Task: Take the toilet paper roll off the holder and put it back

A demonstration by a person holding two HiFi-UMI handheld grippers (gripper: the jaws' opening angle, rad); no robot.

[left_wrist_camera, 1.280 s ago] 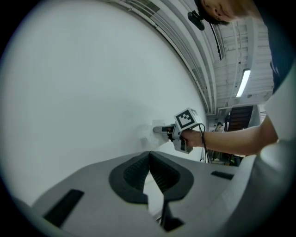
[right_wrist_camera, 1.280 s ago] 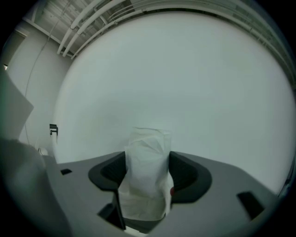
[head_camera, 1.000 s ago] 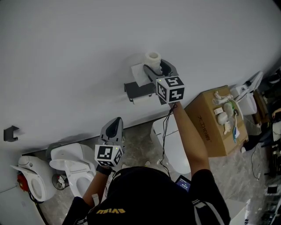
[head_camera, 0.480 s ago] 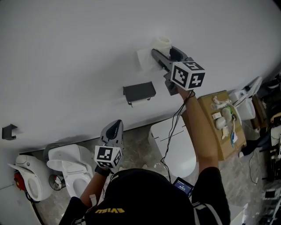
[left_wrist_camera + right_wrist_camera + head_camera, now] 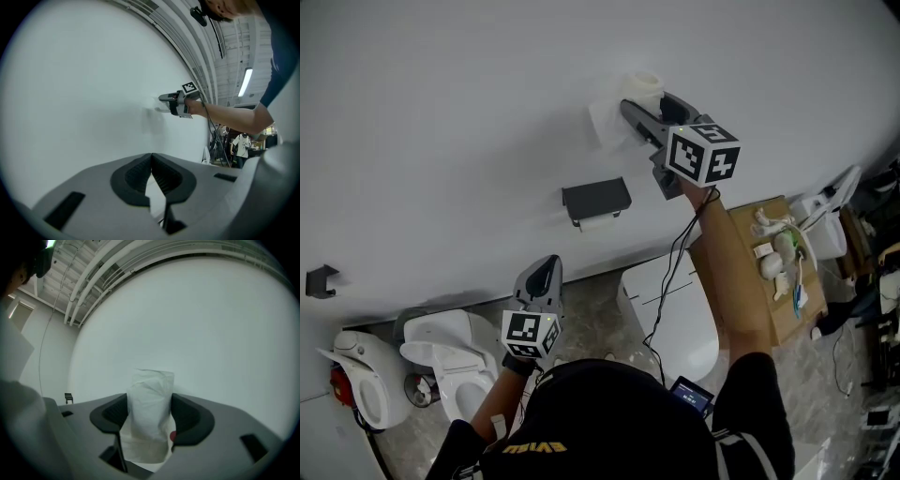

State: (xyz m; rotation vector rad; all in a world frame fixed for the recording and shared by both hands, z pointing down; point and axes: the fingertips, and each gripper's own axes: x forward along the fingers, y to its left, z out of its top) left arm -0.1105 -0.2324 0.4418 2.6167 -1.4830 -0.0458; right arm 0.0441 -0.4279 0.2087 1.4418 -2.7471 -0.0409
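Observation:
My right gripper [image 5: 645,105] is raised near the white wall, shut on the white toilet paper roll [image 5: 645,89]; a loose sheet [image 5: 607,122] hangs from it. In the right gripper view the roll [image 5: 149,413] stands between the two dark pads, pressed on both sides. The dark holder [image 5: 596,199] is fixed to the wall below and left of the roll, with nothing on it. My left gripper [image 5: 541,278] hangs low near the floor, shut with nothing in it; in the left gripper view its pads [image 5: 151,174] meet.
A white toilet [image 5: 670,309] stands under the holder, a cardboard box [image 5: 759,272] with small items on top to its right. More white toilets [image 5: 441,352] stand at the lower left. A small dark bracket [image 5: 319,279] sits on the wall at far left.
My right gripper has lifted the roll off the holder and carried it up and to the right along the wall. The left gripper has hardly moved.

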